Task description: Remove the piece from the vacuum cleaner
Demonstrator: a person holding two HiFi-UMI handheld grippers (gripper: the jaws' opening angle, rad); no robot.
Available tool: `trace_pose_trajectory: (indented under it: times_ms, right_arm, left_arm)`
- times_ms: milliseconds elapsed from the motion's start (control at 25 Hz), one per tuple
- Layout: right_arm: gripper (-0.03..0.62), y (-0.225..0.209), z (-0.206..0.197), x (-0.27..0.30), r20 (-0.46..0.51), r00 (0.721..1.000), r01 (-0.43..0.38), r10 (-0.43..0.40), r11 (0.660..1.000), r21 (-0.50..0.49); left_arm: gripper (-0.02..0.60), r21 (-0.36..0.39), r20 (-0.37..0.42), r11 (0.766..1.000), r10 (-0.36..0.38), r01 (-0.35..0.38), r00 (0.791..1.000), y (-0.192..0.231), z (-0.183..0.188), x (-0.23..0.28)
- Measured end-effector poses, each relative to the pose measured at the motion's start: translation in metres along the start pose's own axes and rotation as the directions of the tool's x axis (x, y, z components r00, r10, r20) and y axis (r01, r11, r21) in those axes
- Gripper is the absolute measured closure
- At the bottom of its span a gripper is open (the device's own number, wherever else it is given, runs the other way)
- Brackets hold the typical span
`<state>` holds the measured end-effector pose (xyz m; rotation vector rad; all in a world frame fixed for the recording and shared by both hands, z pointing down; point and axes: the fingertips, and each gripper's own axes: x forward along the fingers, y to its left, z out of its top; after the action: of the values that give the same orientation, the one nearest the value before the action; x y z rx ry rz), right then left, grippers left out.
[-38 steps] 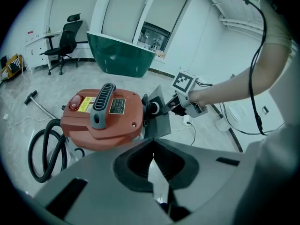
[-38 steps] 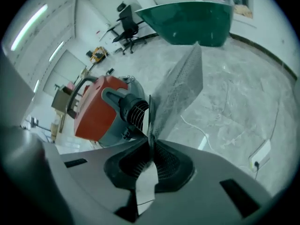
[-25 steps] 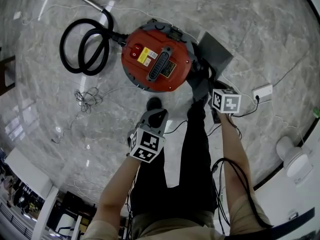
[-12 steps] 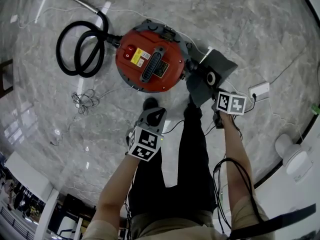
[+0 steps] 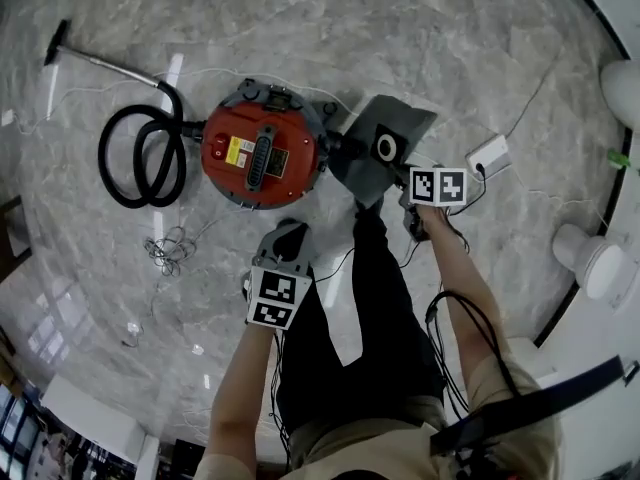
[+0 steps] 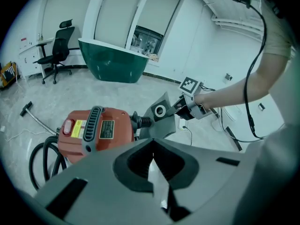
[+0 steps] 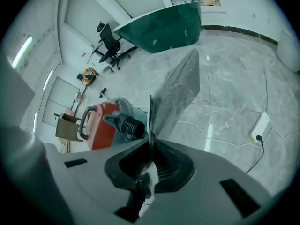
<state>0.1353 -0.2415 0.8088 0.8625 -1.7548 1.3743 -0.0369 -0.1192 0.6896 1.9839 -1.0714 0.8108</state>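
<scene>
The red drum vacuum cleaner [image 5: 262,158] stands on the marble floor, its black hose [image 5: 140,158] coiled to its left. A grey bag-like piece [image 5: 385,148] with a round collar hole hangs tilted by the vacuum's right side. My right gripper [image 5: 410,190] is shut on its edge. In the right gripper view the mesh-textured grey piece [image 7: 176,93] rises from the closed right gripper [image 7: 150,146], beside the vacuum's black ribbed inlet [image 7: 129,124]. My left gripper [image 5: 283,238] hovers below the vacuum, apart from it. The left gripper [image 6: 152,156] is shut and empty in its own view.
A white power strip [image 5: 488,153] and its cables lie right of the piece. A cable tangle [image 5: 170,253] lies lower left, the metal wand [image 5: 100,63] upper left. The person's black-trousered legs [image 5: 370,298] stand below the vacuum. A green counter [image 6: 115,62] and office chair [image 6: 58,50] stand far off.
The grey piece has swung up from lying flat beside the vacuum, its collar hole now facing up. Both grippers rose, and the right one rolled with the piece.
</scene>
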Motion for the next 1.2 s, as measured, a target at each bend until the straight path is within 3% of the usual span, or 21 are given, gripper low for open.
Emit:
trace_pose_trajectory:
  times_ms: [320,640,760,960,1200]
  right_arm:
    - [0.568,0.043,0.046,-0.084,0.098,0.992,-0.082,0.081,0.997,0.008]
    - [0.568,0.114,0.087,-0.188,0.197,0.954,-0.223,0.227,0.974,-0.043]
    - [0.566,0.147,0.103,-0.23,0.227,0.93,-0.276,0.289,0.957,-0.086]
    - [0.566,0.197,0.096,-0.297,0.285,0.898,-0.299,0.334,0.941,-0.161]
    - [0.568,0.26,0.088,-0.357,0.293,0.871,-0.31,0.395,0.903,-0.297]
  left_arm:
    - [0.578,0.032,0.051,0.999,0.023,-0.024,0.998,-0.014,0.066,-0.058]
    - [0.578,0.014,0.14,1.0,0.01,-0.012,0.99,-0.049,0.125,-0.119]
    - [0.578,-0.002,0.208,1.0,0.002,-0.002,0.978,-0.057,0.156,-0.145]
    - [0.578,0.044,0.295,0.999,0.017,-0.031,0.955,-0.069,0.192,-0.209]
    - [0.578,0.056,0.417,0.994,0.06,-0.091,0.907,-0.076,0.218,-0.284]
